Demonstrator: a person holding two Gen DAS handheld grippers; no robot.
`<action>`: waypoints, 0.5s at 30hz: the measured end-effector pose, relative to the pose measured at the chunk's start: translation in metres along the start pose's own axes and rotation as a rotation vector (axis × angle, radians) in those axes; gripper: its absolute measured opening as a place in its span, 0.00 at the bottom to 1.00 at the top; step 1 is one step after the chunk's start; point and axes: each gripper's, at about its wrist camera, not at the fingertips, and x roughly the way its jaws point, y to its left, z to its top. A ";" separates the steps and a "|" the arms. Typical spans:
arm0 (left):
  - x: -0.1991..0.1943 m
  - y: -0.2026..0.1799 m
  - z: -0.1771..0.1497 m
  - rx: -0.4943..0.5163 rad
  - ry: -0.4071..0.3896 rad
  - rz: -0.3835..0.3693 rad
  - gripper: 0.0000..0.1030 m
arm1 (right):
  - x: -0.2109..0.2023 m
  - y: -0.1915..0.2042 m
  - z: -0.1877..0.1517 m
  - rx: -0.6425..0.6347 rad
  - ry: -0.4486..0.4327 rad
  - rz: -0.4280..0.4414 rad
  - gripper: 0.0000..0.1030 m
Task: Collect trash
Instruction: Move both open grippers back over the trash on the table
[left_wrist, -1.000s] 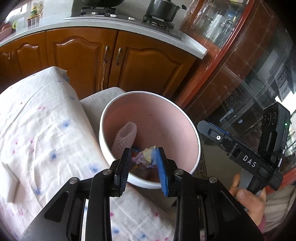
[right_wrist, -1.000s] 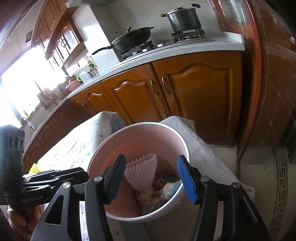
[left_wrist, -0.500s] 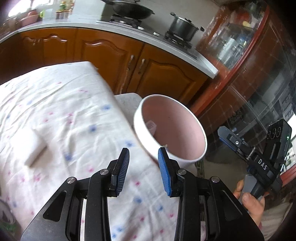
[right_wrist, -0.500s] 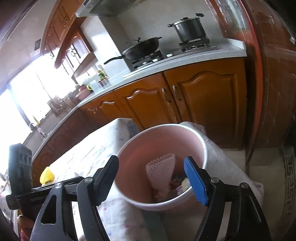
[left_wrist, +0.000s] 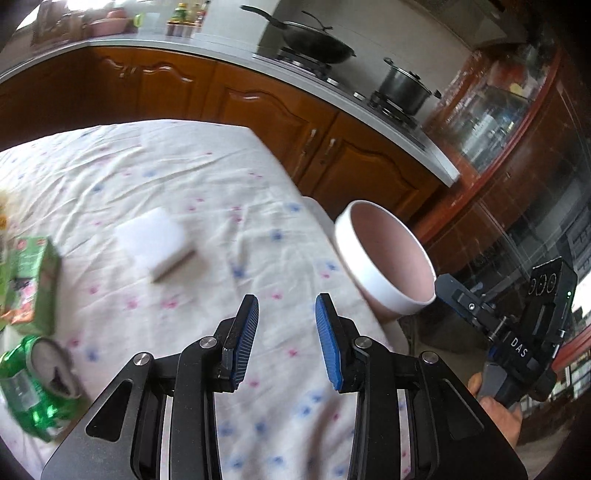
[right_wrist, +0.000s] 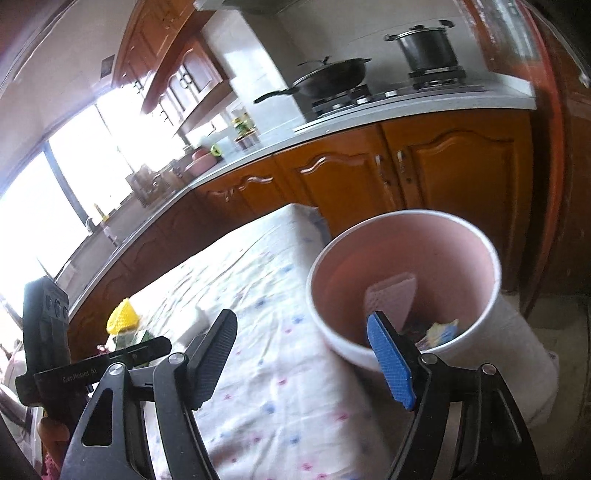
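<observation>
On the table at my left, the green can (left_wrist: 35, 384) lies tipped, top facing me; my left gripper (left_wrist: 286, 339) and right gripper (right_wrist: 306, 360) are both apart, holding nothing.

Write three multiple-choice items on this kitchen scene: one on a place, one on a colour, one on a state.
1. Where does the bin stand?
A. at the table's end, below its top
B. on the stove
C. on the tablecloth's middle

2. What colour is the crushed can?
A. red
B. green
C. silver only

3. What is between the left gripper pads?
A. the can
B. the white block
C. nothing

Answers: 1 A, its rim sits beside the tablecloth edge; 2 B, its crumpled body shines green; 3 C, only cloth shows in the gap, the white block lies farther off.
</observation>
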 end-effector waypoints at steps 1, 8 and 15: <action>-0.003 0.004 -0.001 -0.007 -0.003 0.002 0.31 | 0.001 0.003 -0.002 -0.005 0.004 0.005 0.73; -0.027 0.040 -0.008 -0.054 -0.035 0.040 0.31 | 0.018 0.029 -0.011 -0.041 0.039 0.036 0.73; -0.048 0.074 -0.013 -0.103 -0.059 0.080 0.31 | 0.034 0.054 -0.019 -0.081 0.073 0.065 0.73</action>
